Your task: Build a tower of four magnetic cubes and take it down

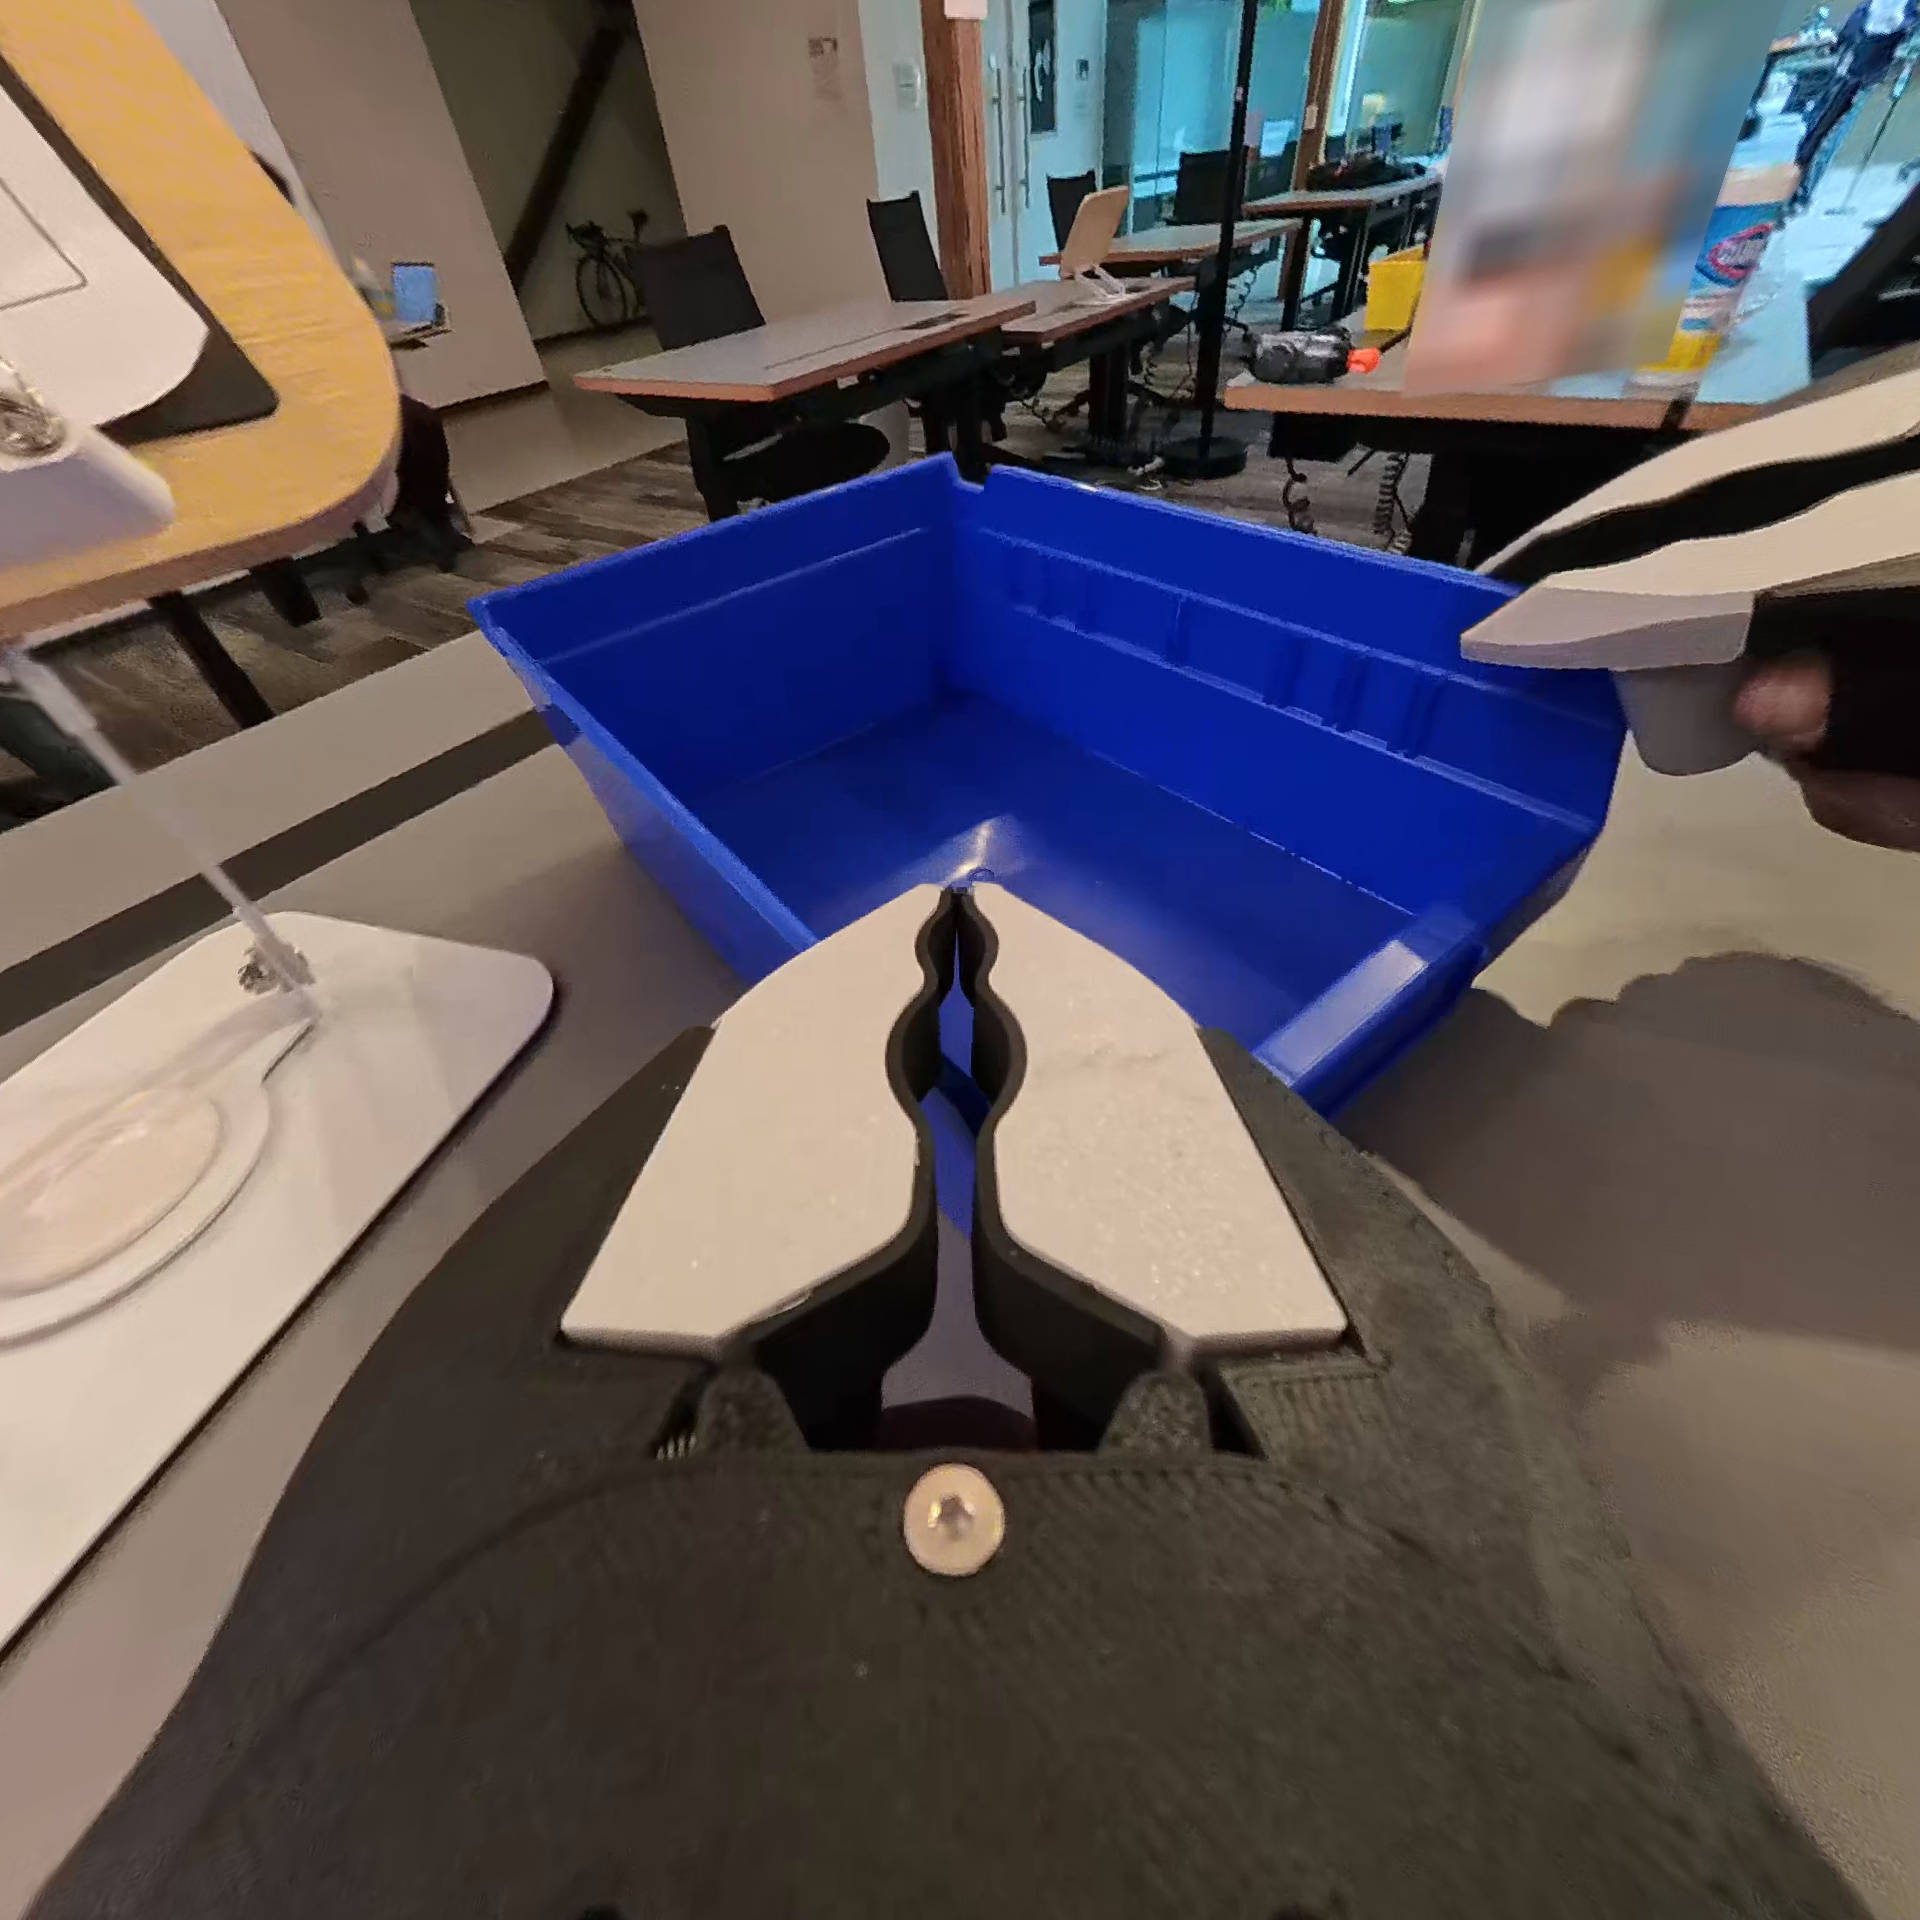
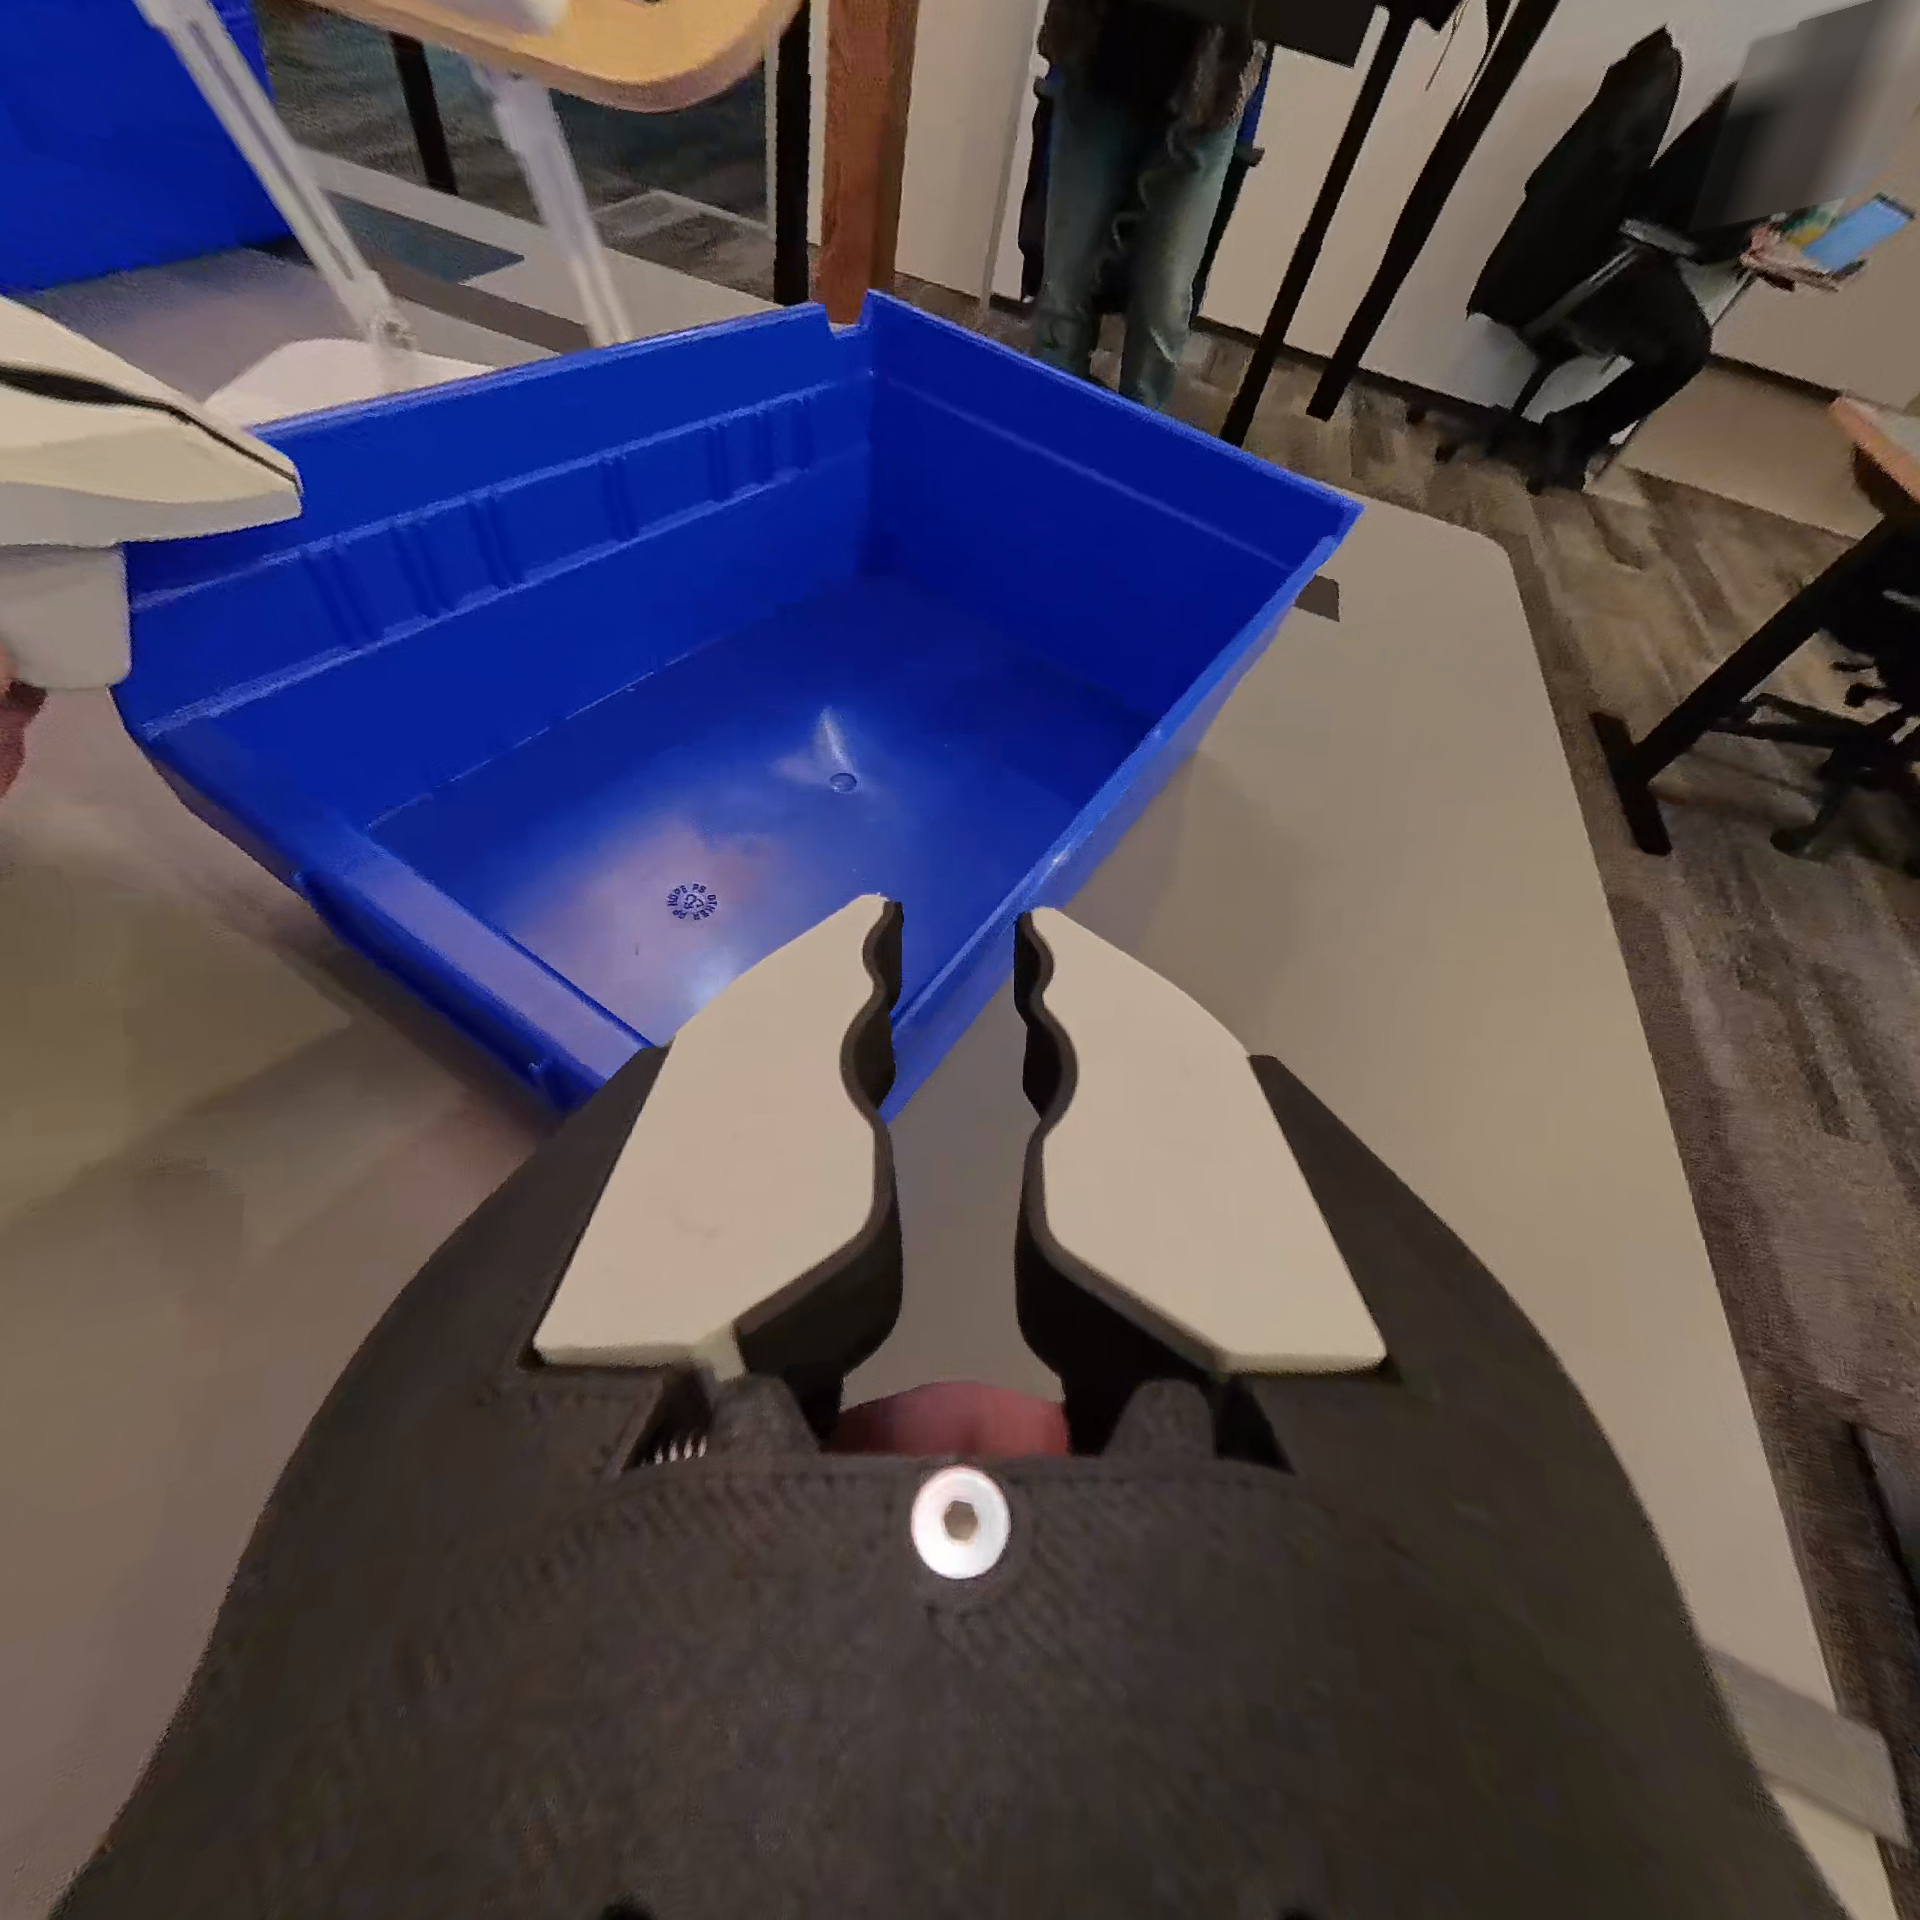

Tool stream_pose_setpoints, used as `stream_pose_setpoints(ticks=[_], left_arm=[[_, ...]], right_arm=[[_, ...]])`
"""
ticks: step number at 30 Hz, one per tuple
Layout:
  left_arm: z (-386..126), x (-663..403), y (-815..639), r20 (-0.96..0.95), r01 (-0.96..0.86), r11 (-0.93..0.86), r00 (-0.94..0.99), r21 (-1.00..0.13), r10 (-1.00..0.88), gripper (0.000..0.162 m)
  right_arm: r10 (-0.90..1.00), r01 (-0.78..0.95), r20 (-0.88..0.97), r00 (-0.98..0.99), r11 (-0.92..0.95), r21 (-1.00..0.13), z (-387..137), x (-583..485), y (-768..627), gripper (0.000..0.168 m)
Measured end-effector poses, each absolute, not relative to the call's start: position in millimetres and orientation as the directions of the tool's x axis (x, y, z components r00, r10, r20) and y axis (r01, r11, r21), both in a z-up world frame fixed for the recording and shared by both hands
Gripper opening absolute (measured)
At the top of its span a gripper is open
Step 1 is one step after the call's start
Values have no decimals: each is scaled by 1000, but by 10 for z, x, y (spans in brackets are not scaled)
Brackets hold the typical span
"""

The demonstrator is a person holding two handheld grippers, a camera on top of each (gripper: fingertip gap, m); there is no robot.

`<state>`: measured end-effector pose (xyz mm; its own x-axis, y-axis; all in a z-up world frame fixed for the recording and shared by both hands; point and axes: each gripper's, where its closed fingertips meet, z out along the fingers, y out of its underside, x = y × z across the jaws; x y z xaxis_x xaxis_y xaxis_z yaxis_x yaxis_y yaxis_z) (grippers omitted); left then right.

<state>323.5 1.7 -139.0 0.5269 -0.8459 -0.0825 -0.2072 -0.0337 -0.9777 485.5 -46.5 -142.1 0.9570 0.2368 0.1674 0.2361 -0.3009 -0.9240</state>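
Since no magnetic cubes show in either view, the task looks unstarted or finished. The grey bench carries an empty blue bin mid-frame. Left tool sits closed, gripping nothing; right tool stands slightly open, empty.

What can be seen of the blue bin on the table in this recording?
The blue bin is an open-topped rectangular tub that looks like glossy moulded plastic, with ribbed upper walls, a notch at its far corner, a lower front lip and a small moulded mark on its floor. It sits upright and skewed on the grey table; no cubes show inside it. The left claw, shut, and the right claw, slightly open, hover near its front without visibly touching it.
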Motion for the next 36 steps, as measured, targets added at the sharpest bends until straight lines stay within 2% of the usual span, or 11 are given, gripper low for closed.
stream_pose_setpoints(ticks=[10, 16, 25, 27, 28, 32, 34, 36], left_arm=[[-1359, 3957, 734, -64, -129, -28, 649, -991, -758, 1], [-1343, 4235, 1128, -18, -69, -46, 716, -997, -698, 0], [-1329, 4317, 1182, -15, -65, -43, 699, -997, -714, 3], [-1200, 4241, 1096, -43, -60, 1, 697, -998, -716, 14], [-1108, 4172, 1026, -62, -56, 32, 693, -998, -718, 19], [-976, 3718, 632, -116, -100, 67, 638, -993, -762, 21], [-1014, 3331, 499, -165, -155, 85, 639, -984, -752, 21], [-1086, 2890, 452, -208, -207, 91, 664, -974, -718, 20]], right_arm=[[274, 259, 169, 947, -338, -905, -1437, 5665, 601, 13], [278, 208, 116, 954, -331, -920, -1438, 5951, 1121, 11], [247, 189, 108, 963, -330, -925, -1426, 6066, 1229, 11], [206, 187, 131, 970, -284, -941, -1284, 6094, 1161, 30], [193, 208, 162, 968, -250, -946, -1174, 6088, 1091, 33], [195, 347, 326, 925, -81, -934, -687, 5717, 671, 37], [257, 380, 365, 895, -6, -925, -577, 5296, 455, 27], [325, 406, 394, 860, 33, -913, -583, 4844, 310, 25]])
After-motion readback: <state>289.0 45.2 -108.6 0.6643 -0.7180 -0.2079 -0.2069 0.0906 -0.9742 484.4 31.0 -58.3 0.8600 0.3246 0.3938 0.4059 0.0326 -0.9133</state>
